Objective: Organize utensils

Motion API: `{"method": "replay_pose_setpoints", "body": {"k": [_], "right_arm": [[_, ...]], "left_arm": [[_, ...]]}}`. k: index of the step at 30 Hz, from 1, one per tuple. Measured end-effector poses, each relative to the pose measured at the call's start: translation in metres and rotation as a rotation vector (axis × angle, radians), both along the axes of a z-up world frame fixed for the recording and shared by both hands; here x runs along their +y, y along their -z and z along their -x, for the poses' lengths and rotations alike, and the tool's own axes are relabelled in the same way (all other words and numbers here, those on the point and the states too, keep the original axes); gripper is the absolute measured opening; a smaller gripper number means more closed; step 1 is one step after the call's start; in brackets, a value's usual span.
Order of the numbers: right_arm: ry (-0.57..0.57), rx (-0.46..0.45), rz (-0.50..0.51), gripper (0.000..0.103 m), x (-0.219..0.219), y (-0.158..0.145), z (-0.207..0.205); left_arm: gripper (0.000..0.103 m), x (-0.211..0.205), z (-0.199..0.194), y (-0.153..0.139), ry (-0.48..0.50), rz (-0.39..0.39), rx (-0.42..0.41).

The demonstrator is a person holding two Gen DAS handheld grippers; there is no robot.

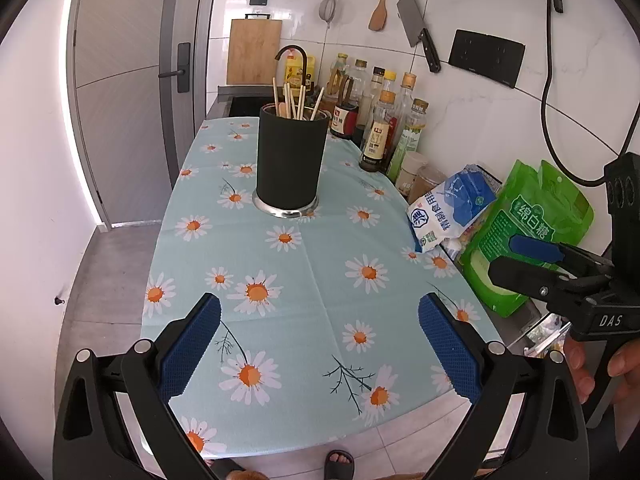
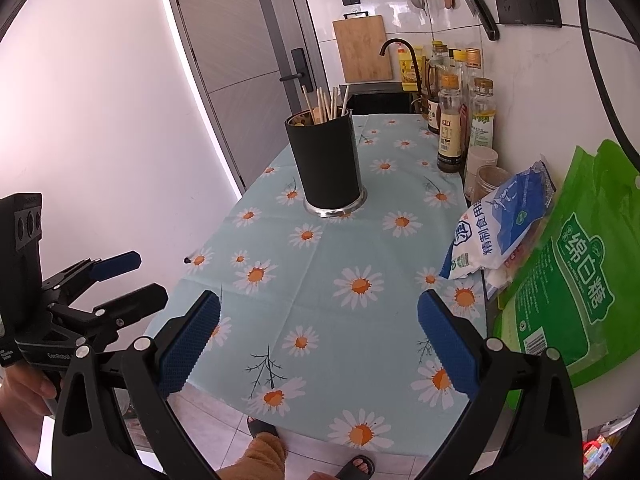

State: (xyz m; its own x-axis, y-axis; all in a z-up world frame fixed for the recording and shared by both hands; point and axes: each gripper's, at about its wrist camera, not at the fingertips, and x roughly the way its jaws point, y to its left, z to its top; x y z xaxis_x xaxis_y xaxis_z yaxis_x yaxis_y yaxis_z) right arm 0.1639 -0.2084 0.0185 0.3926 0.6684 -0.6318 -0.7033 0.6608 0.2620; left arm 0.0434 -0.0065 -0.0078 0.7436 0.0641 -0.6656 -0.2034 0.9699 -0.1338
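Observation:
A black utensil holder (image 1: 289, 162) with a steel base stands on the daisy-print tablecloth (image 1: 320, 272); it also shows in the right wrist view (image 2: 327, 164). Several wooden chopsticks (image 1: 294, 100) and a wooden spoon stand in it, also seen in the right wrist view (image 2: 326, 104). My left gripper (image 1: 320, 344) is open and empty above the table's near edge. My right gripper (image 2: 320, 340) is open and empty, beside the left one; it appears in the left wrist view (image 1: 516, 256) at right. The left gripper shows in the right wrist view (image 2: 136, 280) at left.
Sauce and oil bottles (image 1: 380, 128) line the wall at the back right. A blue-white salt bag (image 1: 448, 208) and a green sugar bag (image 1: 520, 236) lie at the right edge. A sink faucet (image 1: 292, 54), cutting board (image 1: 254, 52) and door (image 1: 128, 92) are behind.

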Motion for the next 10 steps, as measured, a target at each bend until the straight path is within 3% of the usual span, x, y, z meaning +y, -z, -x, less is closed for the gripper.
{"method": "replay_pose_setpoints", "body": {"k": [10], "right_arm": [[-0.005,0.006,0.001,0.098,0.0011,0.0002,0.0004]], "left_arm": [[0.096,0.0005,-0.0013,0.0004,-0.003,-0.003,0.006]]}}
